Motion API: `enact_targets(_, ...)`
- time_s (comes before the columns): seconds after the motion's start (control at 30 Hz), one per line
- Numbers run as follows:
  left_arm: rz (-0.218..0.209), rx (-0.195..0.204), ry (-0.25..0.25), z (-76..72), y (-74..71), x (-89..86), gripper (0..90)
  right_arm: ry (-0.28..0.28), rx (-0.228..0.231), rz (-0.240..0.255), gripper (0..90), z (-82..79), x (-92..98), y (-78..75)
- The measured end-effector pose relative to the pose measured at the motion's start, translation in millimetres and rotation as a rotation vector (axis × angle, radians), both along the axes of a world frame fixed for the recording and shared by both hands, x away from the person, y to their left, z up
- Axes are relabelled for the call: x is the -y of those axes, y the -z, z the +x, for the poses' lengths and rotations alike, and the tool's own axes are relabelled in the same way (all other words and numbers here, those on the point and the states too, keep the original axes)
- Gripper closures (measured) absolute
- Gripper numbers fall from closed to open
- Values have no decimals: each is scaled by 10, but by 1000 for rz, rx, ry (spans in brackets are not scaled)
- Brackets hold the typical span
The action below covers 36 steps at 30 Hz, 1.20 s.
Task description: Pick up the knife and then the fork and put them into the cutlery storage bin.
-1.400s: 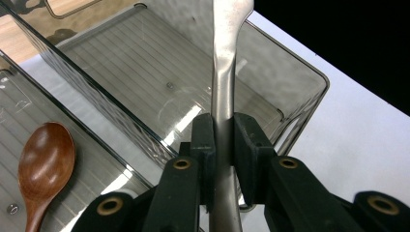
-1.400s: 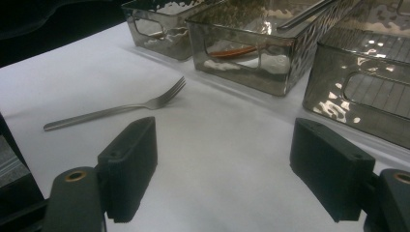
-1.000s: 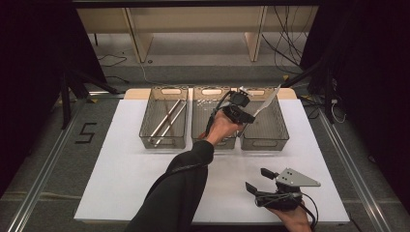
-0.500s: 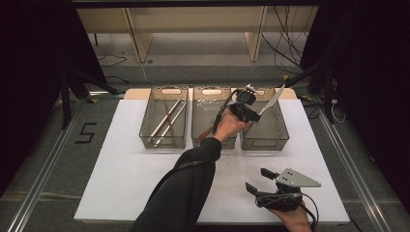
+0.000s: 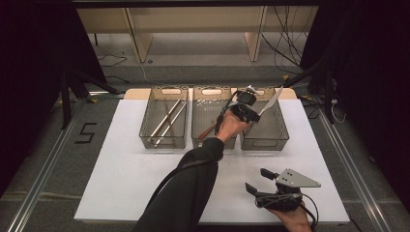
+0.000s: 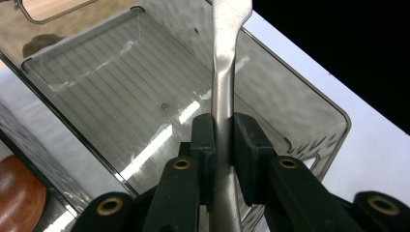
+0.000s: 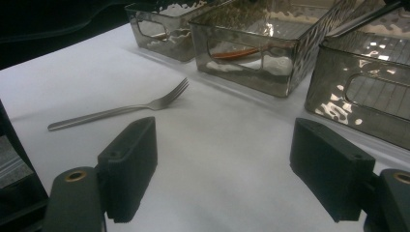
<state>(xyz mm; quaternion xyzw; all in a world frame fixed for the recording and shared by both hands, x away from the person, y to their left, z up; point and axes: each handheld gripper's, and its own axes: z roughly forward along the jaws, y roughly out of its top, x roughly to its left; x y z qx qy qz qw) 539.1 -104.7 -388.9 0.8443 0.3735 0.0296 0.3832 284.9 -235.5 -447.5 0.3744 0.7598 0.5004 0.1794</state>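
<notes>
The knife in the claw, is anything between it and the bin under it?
Nothing visible is. The left claw is shut on the knife, which hangs over the right bin. The bin's floor below the blade looks bare.

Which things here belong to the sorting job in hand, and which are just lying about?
In the job:
- left hand-held gripper, shut on a metal knife
- right-hand bin, under the knife
- fork on the white mat, apparently waiting
- right hand-held gripper, open near the fork

Lying about:
- left bin with metal rods
- middle bin
- cables on the floor
</notes>
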Motion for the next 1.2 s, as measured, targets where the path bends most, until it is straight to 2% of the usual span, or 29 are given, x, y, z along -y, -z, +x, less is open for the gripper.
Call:
enact_targets(0.37,9,-25,-16,21,71,51,788,0,-1,1,260,1,2,0)
enact_targets(0.43,22,-30,-16,27,89,54,788,0,1,-1,260,0,4,0)
enact_targets(0.7,49,-54,-57,45,140,75,777,0,0,1,260,-1,3,-1)
enact_targets(0.73,37,-48,-73,42,139,77,768,1,-1,1,260,-1,2,-1)
enact_targets(0.8,23,-51,-85,42,101,83,630,1,0,1,260,-2,2,-1)
enact_targets(0.83,16,-45,-73,29,57,88,589,-1,1,-1,260,-2,4,-1)
enact_targets(1.07,27,-21,-31,-45,-211,40,451,-2,-2,-5,260,-5,3,-2)
enact_targets(1.2,36,-28,-16,-79,-262,-36,398,0,-2,-6,260,-3,4,-1)
